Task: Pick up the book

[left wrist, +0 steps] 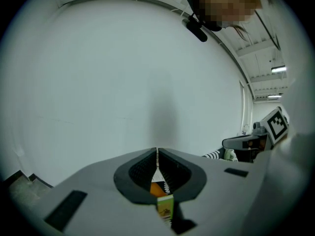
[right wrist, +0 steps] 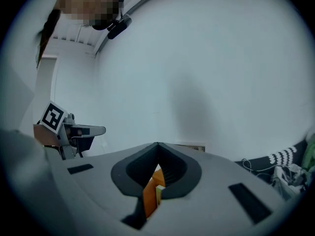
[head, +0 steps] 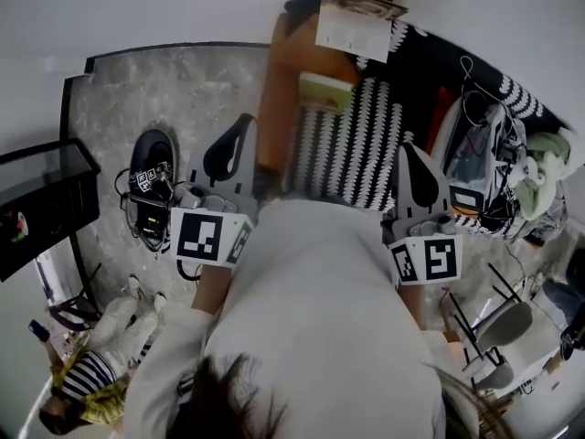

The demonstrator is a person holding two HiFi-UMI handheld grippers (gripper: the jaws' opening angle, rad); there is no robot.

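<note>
Both jaw pairs pressed together, empty; green book (head: pixel 324 90) lay ahead btwn left gripper (head: pixel 243 124) & right gripper (head: pixel 409 152), on orange stand (head: pixel 281 71), left slightly nearer

Right gripper (right wrist: pixel 158 144) jaws meet at the tips before a white wall (right wrist: pixel 211 68); left gripper (right wrist: pixel 96 130) beside.

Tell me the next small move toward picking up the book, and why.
Probably open the left gripper first. Its jaws are pressed together with nothing between them, while the green book lies ahead on the orange surface, not yet reached. The right gripper is shut too.
</note>
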